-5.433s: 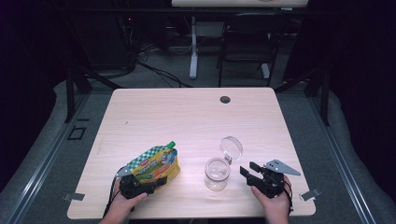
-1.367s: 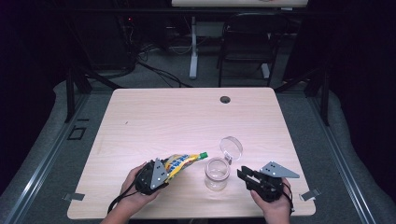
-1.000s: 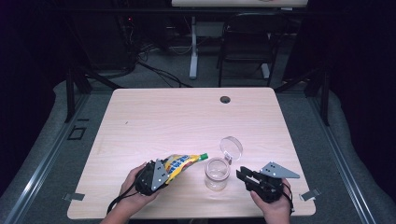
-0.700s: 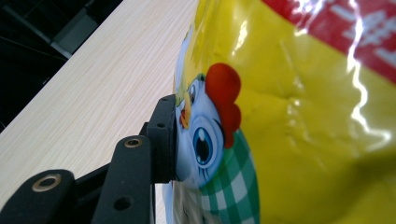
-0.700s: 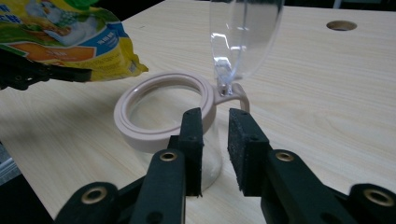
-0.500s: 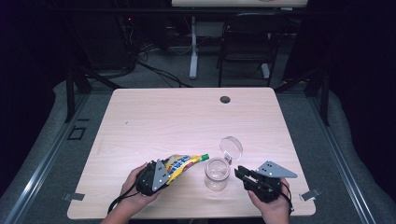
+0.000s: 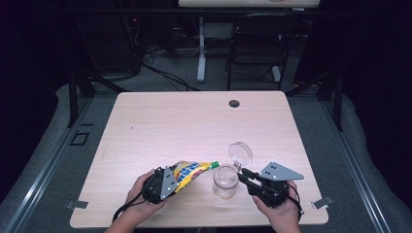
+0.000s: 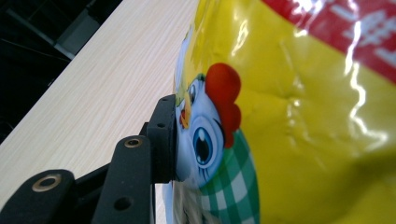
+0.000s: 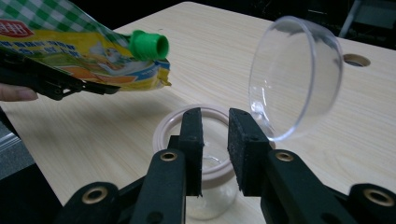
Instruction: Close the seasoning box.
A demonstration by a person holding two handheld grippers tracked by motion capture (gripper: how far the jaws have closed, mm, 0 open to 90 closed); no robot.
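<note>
My left gripper (image 7: 170,179) is shut on a yellow pouch (image 7: 190,171) printed with a cartoon chicken and held tilted over the table. The pouch's open green spout (image 7: 214,165) points at a small glass jar (image 7: 225,181) and sits just left of its mouth. In the left gripper view one black jaw presses the pouch (image 8: 289,116). The jar's clear hinged lid (image 7: 240,154) stands flipped open behind it. My right gripper (image 7: 244,175) is at the jar's right side. In the right gripper view its jaws stand a narrow gap apart over the jar's pink rim (image 9: 166,128), with nothing pinched.
The wooden table (image 7: 184,126) has a round cable hole (image 7: 234,103) at its far edge. A chair (image 7: 255,39) and cables sit on the floor beyond. The person's hands hold both grippers at the near edge.
Since the oldest frame the pouch has been tipped over, its spout swinging toward the jar. In the last second my right gripper has crept left up to the jar.
</note>
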